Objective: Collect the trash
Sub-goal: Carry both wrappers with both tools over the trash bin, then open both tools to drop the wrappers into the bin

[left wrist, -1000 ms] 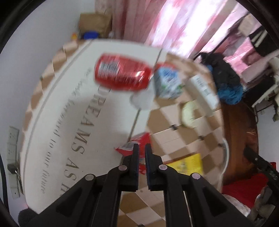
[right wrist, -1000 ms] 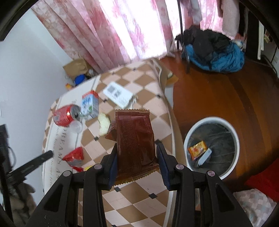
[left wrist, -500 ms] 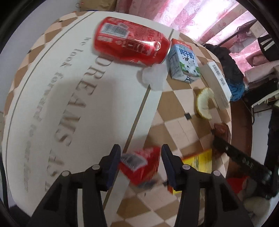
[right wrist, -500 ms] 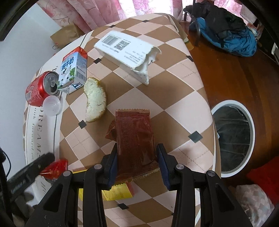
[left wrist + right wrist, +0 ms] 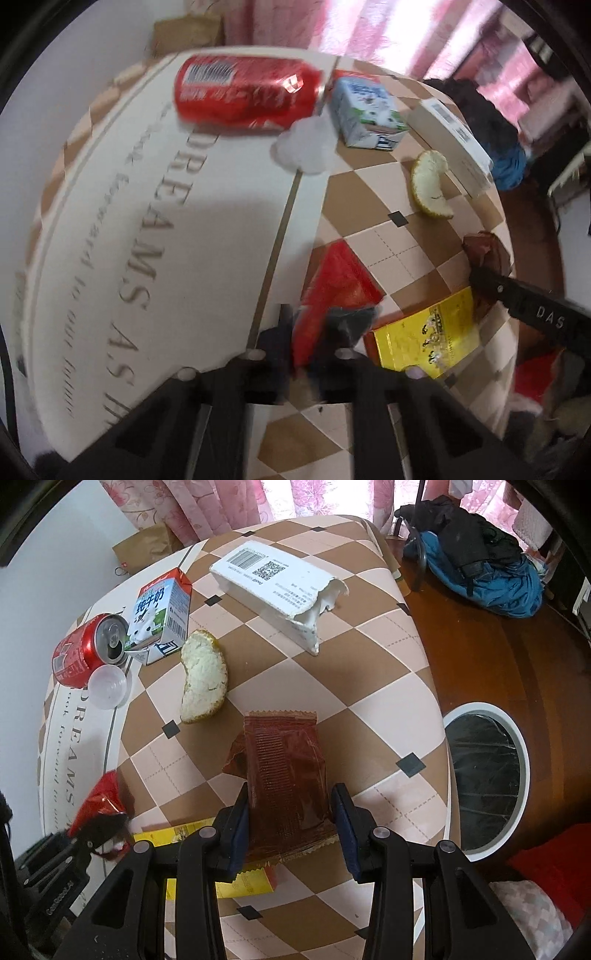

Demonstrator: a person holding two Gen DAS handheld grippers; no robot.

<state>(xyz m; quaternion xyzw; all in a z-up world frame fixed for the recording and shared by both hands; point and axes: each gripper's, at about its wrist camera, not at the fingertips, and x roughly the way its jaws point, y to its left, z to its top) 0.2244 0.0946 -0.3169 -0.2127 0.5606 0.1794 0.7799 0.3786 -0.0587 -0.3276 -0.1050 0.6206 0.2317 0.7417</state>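
My left gripper (image 5: 314,325) is shut on a crumpled red wrapper (image 5: 336,284), which it holds just above the checked tablecloth; it also shows in the right wrist view (image 5: 98,805). My right gripper (image 5: 290,812) is shut on a flat brown wrapper (image 5: 286,771) and holds it over the table. On the table lie a red can (image 5: 75,651), a milk carton (image 5: 162,611), a clear plastic lid (image 5: 107,686), a fruit peel (image 5: 203,681), a torn white box (image 5: 277,587) and a yellow packet (image 5: 428,339).
A white bin (image 5: 484,779) with a black liner stands on the wooden floor to the right of the table. A blue and black bundle of clothes (image 5: 480,565) lies beyond it. Pink curtains and a brown paper bag (image 5: 147,550) are behind the table.
My left gripper closed on the red wrapper and lifted it a little. My right gripper came lower and closer to the table, the brown wrapper still in its grip.
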